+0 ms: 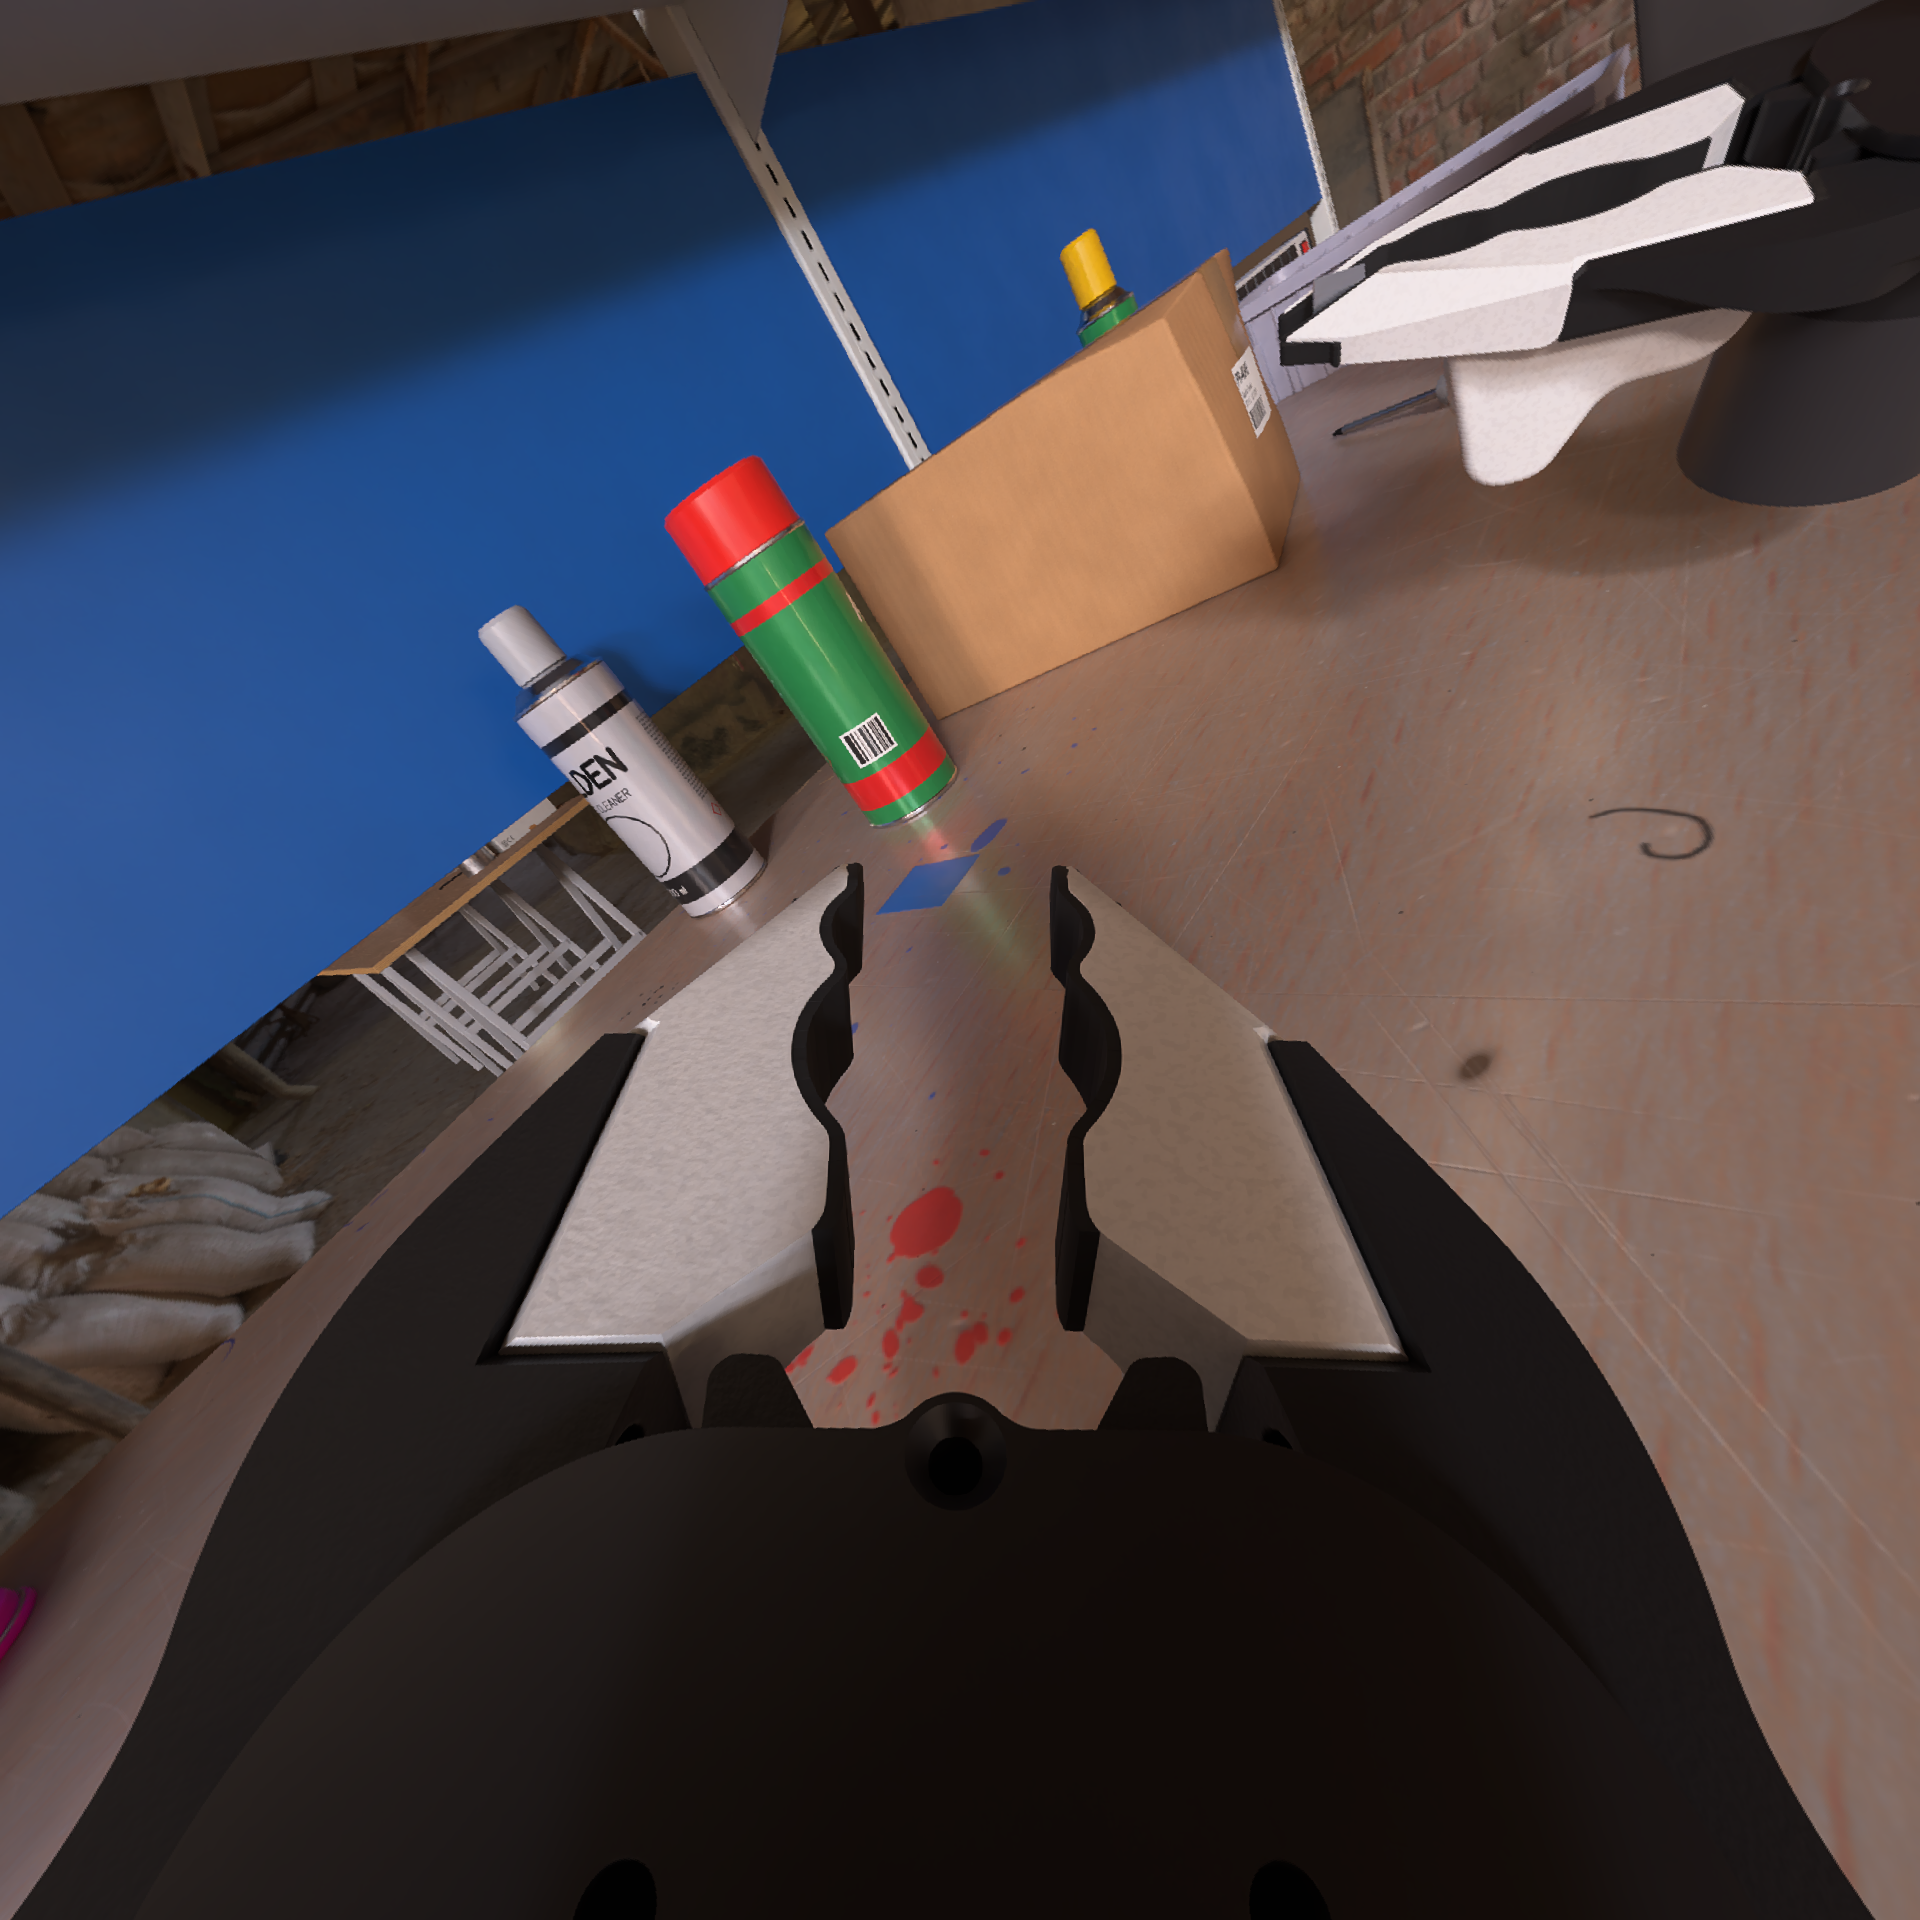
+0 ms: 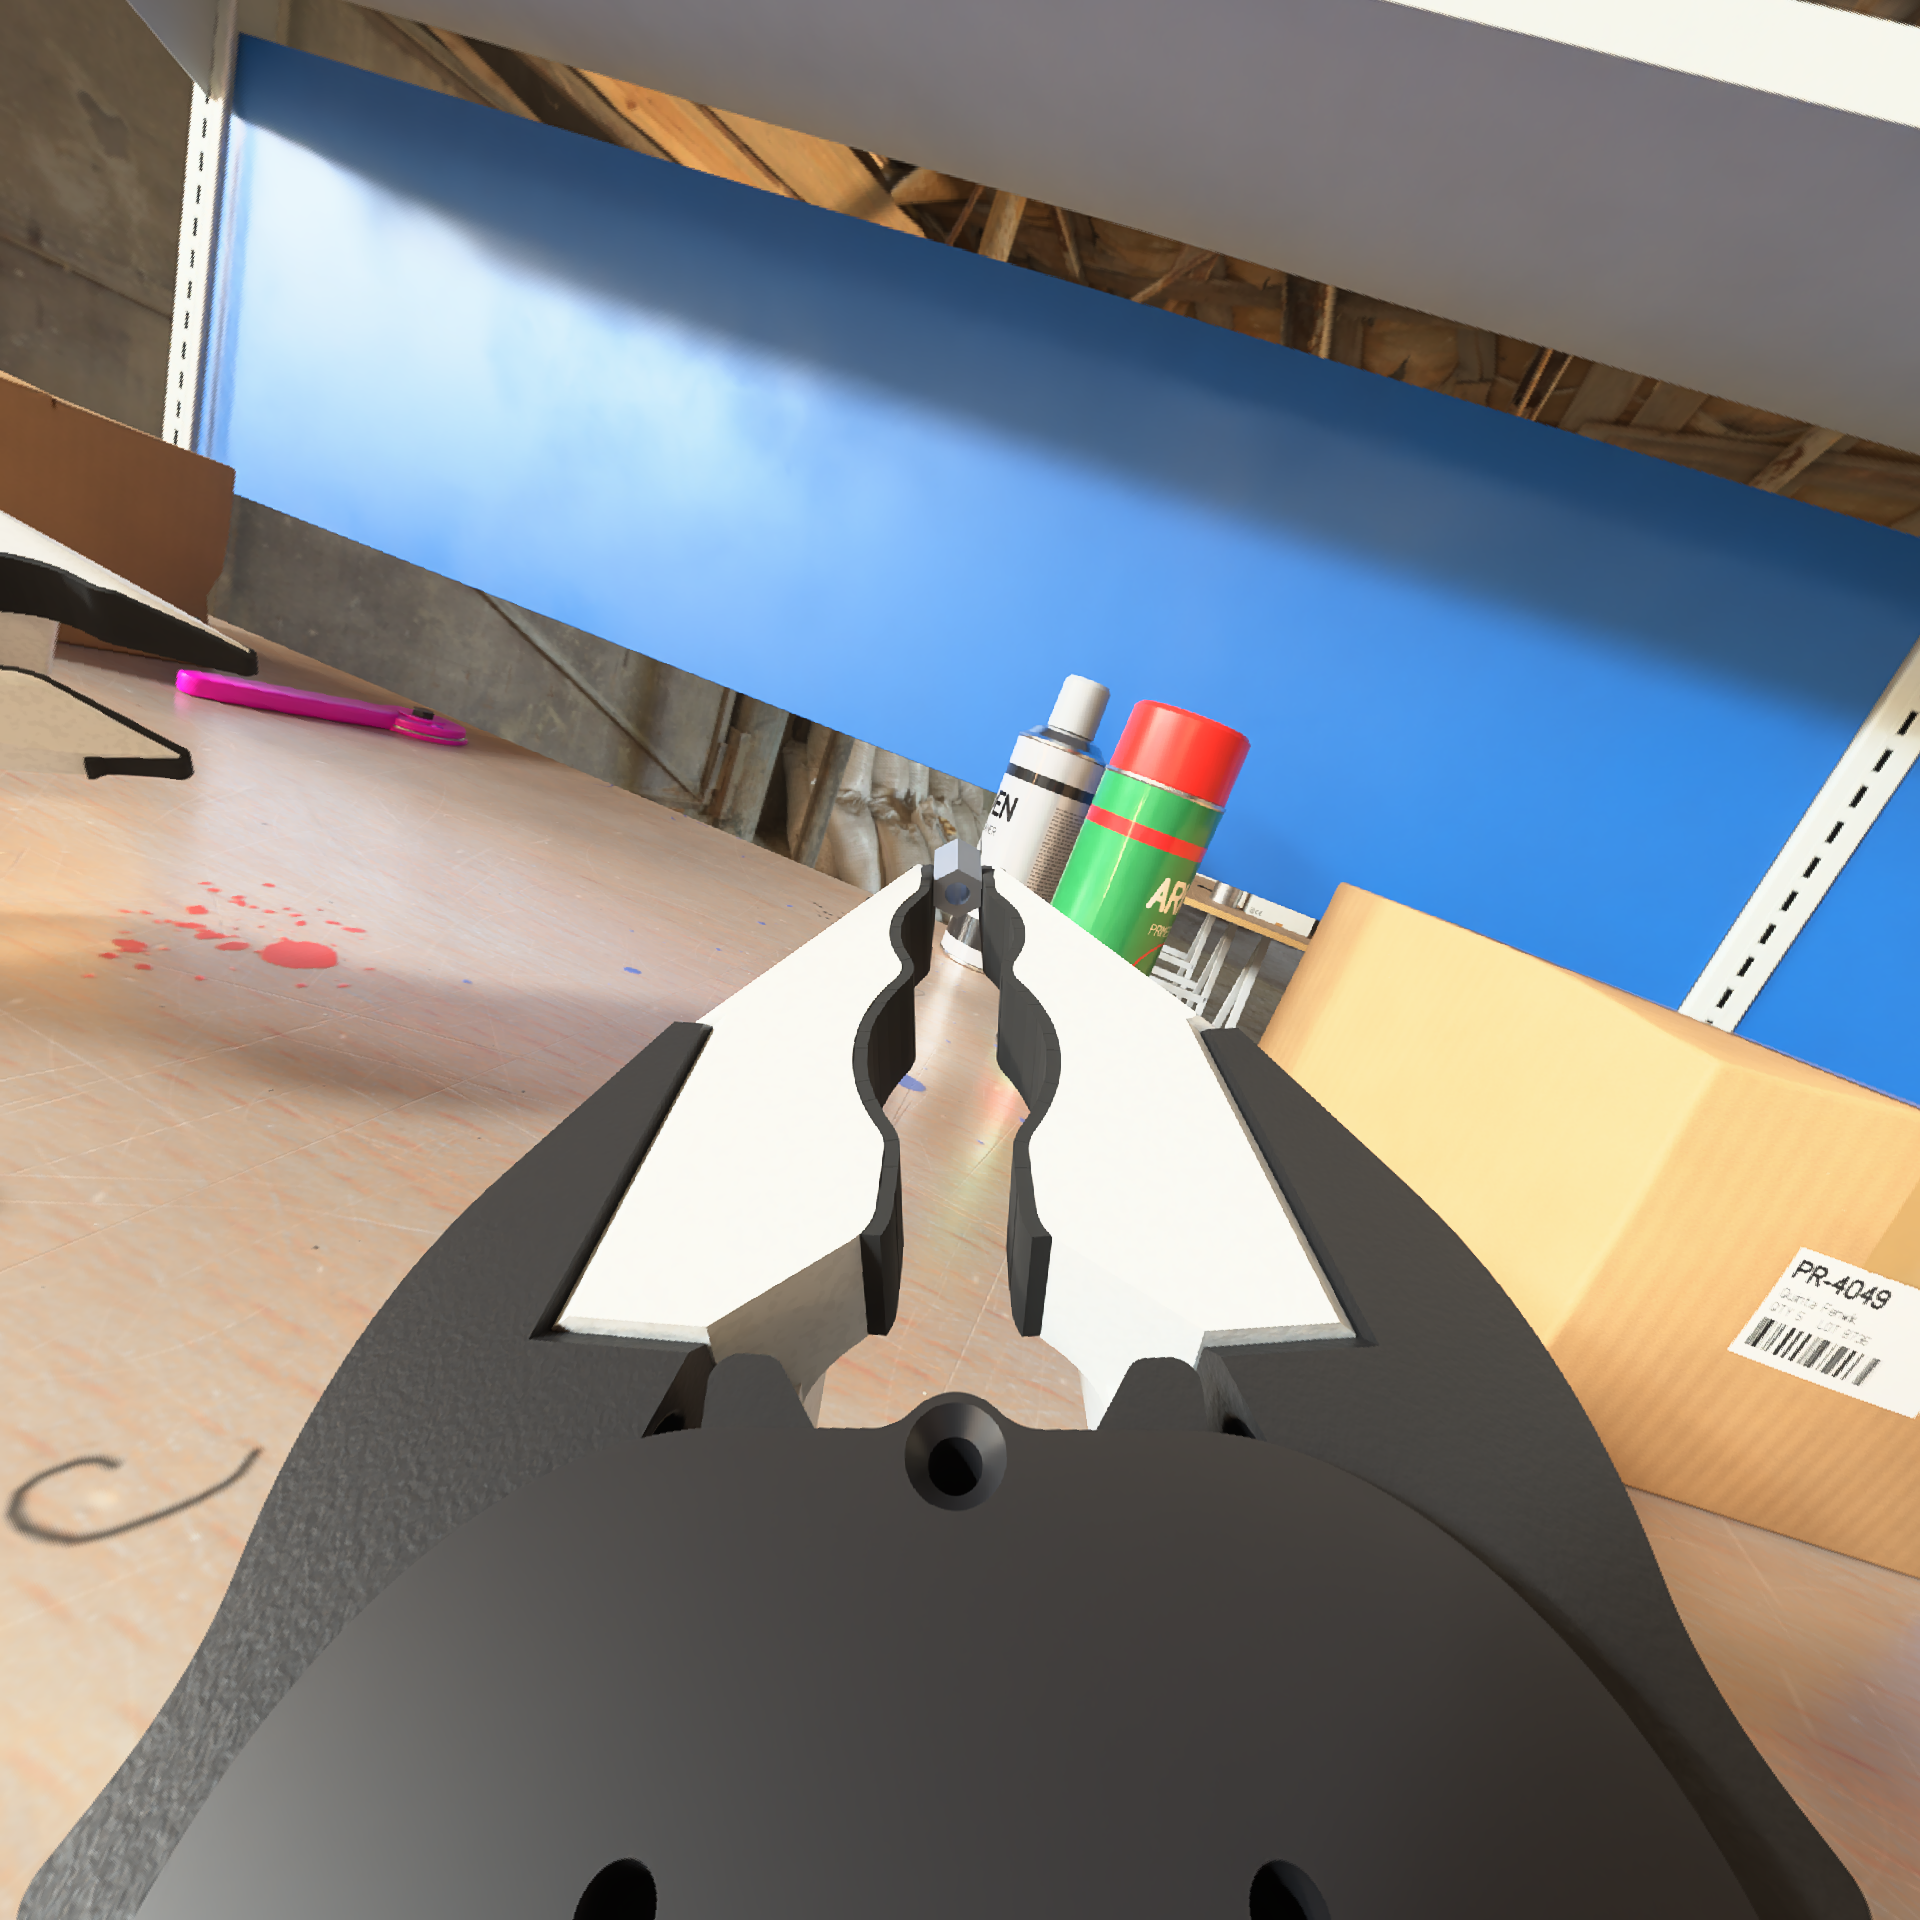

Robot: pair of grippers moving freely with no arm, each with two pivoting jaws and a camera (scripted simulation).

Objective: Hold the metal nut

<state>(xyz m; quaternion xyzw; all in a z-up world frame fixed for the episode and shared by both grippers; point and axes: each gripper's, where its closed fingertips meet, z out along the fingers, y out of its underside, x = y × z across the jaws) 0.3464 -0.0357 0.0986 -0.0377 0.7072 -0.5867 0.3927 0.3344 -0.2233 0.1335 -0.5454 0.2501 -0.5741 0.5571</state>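
Right claw [image 2: 956, 883]: I had it clenched on the metal nut [image 2: 956, 879] at its tips, 12 o'clock.
Left claw [image 1: 956, 883]: released, empty over the table [image 1: 1455, 1039].

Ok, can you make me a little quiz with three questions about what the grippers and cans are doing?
1. True or false: the right hand-held gripper pinches the small grey hexagonal metal nut at its fingertips.
2. What colour is the cap of the green spray can? A) red B) black C) purple
3. Fill in: the left hand-held gripper holds ____.

Key: 1 true; 2 A; 3 nothing, its jaws are apart over the scratched wooden tabletop.
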